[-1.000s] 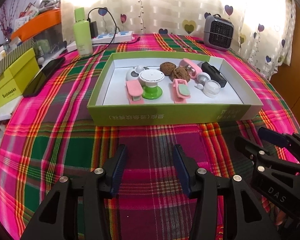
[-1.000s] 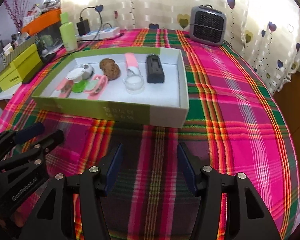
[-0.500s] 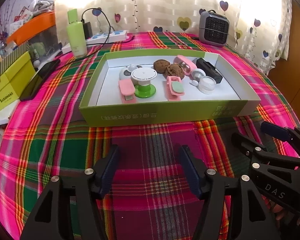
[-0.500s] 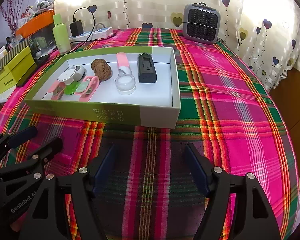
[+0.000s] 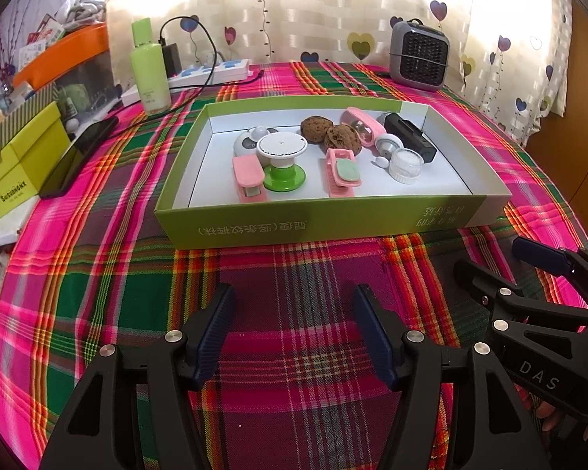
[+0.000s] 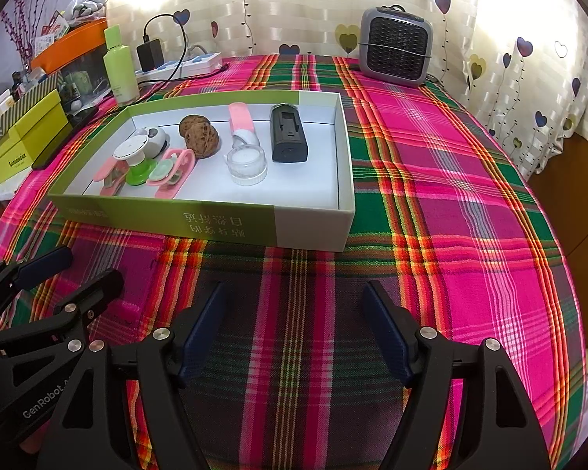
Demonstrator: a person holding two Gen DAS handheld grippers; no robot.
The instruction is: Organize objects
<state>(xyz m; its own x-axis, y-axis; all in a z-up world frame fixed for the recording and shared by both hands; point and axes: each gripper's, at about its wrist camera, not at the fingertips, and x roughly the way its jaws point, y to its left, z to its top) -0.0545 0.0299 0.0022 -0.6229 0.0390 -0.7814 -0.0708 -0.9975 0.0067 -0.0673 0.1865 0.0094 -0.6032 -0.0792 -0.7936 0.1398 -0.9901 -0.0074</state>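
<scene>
A shallow green and white box (image 5: 333,227) (image 6: 168,223) lies on the plaid tablecloth. It holds two walnuts (image 5: 335,135) (image 6: 200,135), pink clips (image 5: 249,178) (image 6: 172,170), a green-based white knob (image 5: 282,156), a clear jar (image 5: 405,164) (image 6: 246,162), a black block (image 5: 409,137) (image 6: 288,135) and a pink tube (image 5: 362,125). My left gripper (image 5: 290,301) hovers open over the cloth in front of the box, with nothing between its fingers. My right gripper (image 6: 294,301) is open beside it, also with nothing in it, and shows at the left wrist view's right edge (image 5: 501,262).
At the back stand a grey heater (image 5: 419,56) (image 6: 396,45), a green bottle (image 5: 149,68) and a power strip with cables (image 5: 209,72). A phone (image 5: 80,154) and yellow-green boxes (image 5: 15,168) lie at the left. The table edge curves away on the right.
Both grippers' jaws have spread wider. The views shifted slightly early on, then held still. Nothing in the box has moved.
</scene>
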